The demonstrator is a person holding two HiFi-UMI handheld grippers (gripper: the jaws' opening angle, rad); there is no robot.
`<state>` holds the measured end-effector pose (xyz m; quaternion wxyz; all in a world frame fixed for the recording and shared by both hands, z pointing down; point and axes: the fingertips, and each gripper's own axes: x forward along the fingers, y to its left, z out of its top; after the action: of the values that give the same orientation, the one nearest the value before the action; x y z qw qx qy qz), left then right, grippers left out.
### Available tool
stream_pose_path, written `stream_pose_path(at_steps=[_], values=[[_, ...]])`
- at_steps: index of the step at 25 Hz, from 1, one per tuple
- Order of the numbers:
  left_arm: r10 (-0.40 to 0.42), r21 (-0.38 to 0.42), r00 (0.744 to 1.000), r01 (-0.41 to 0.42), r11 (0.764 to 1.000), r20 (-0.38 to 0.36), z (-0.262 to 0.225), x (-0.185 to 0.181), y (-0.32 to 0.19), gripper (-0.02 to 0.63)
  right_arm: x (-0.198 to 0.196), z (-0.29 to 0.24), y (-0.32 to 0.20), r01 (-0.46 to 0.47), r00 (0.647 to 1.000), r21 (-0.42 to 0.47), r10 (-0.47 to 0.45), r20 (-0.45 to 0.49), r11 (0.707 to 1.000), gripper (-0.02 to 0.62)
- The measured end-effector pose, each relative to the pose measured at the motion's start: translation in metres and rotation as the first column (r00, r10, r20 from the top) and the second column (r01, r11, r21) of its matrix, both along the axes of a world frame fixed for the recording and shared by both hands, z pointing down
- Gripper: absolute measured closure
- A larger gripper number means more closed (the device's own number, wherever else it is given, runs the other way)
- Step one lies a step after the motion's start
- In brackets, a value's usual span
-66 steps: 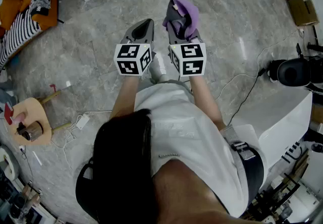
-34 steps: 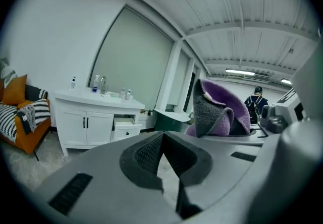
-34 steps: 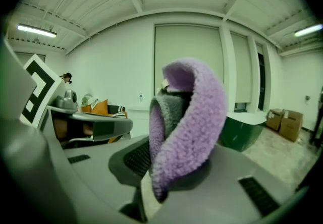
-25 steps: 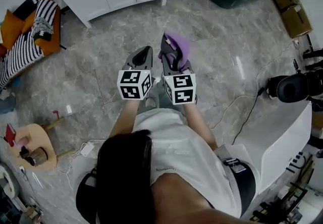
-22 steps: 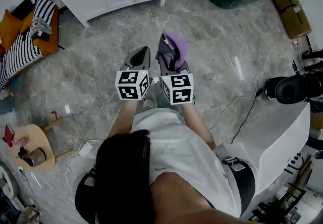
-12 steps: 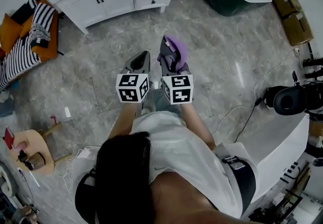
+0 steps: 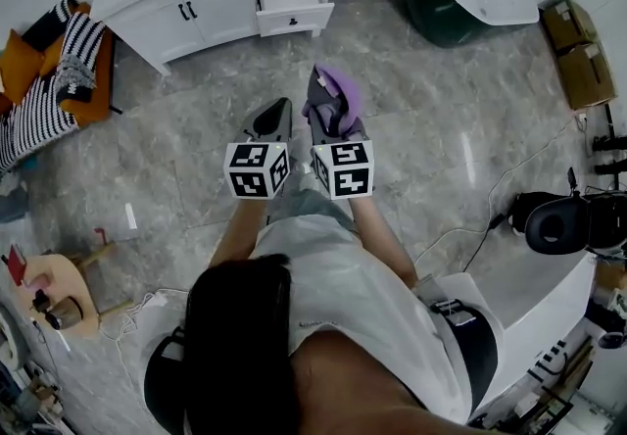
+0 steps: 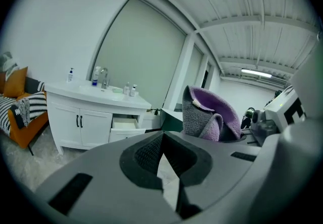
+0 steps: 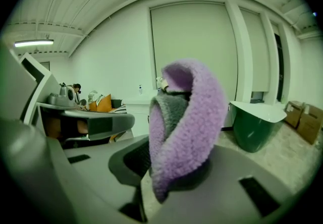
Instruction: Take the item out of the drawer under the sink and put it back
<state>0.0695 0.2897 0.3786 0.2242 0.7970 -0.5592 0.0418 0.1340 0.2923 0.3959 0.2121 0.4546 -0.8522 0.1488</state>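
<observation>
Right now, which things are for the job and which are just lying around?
For the job:
- cloth, held in the right gripper
- open drawer
- sink cabinet

Just lying about:
- striped cushion
- boxes
- stool

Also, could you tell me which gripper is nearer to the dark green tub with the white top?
Right. In the head view the right gripper, gripping a purple fleece cloth, is down-left of the tub; the left gripper sits beyond it, farther left.
</observation>
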Motion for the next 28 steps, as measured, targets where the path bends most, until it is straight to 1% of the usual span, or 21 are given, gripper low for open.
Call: stream_pose_path(at_steps=[2,6,10,14,18,21,24,26,28], values=[[-0.005,-0.004,1.000,0.005,1.000,-0.012,-0.002,0.007,-0.013,0.603,0.007,-0.002,-0.014,0.011,1.000,0.002,-0.011,-0.001,1.000,0.522],[-0.009,-0.001,1.000,0.009,1.000,0.002,-0.003,0.021,-0.035,0.603,0.020,-0.004,-0.037,0.034,0.999,0.009,-0.034,0.004,0.999,0.522],[-0.038,-0.007,0.999,0.038,0.999,-0.021,-0.002,0.029,-0.053,0.603,0.028,-0.002,-0.056,0.069,0.998,0.003,-0.069,0.008,0.998,0.522],[-0.033,-0.027,0.999,0.033,0.999,0.016,0.004,0.040,-0.065,0.603,0.036,0.003,-0.069,0.101,0.995,-0.001,-0.101,-0.002,0.995,0.522],[-0.068,-0.036,0.998,0.068,0.997,0.020,0.008,0.041,-0.075,0.603,0.036,0.009,-0.080,0.126,0.992,-0.015,-0.126,0.007,0.992,0.522],[-0.066,-0.063,0.997,0.068,0.996,0.034,0.014,0.044,-0.077,0.603,0.035,0.011,-0.085,0.131,0.991,-0.024,-0.131,0.011,0.991,0.522],[-0.045,-0.058,0.997,0.049,0.997,0.059,0.011,0.048,-0.081,0.603,0.037,0.008,-0.089,0.132,0.991,-0.014,-0.131,0.014,0.991,0.522],[-0.065,-0.059,0.996,0.068,0.996,0.059,0.010,0.045,-0.085,0.603,0.038,0.011,-0.092,0.125,0.992,-0.026,-0.125,0.014,0.992,0.522],[-0.097,-0.078,0.994,0.100,0.992,0.046,0.014,0.042,-0.086,0.603,0.042,0.018,-0.092,0.119,0.993,-0.058,-0.118,0.013,0.991,0.522]])
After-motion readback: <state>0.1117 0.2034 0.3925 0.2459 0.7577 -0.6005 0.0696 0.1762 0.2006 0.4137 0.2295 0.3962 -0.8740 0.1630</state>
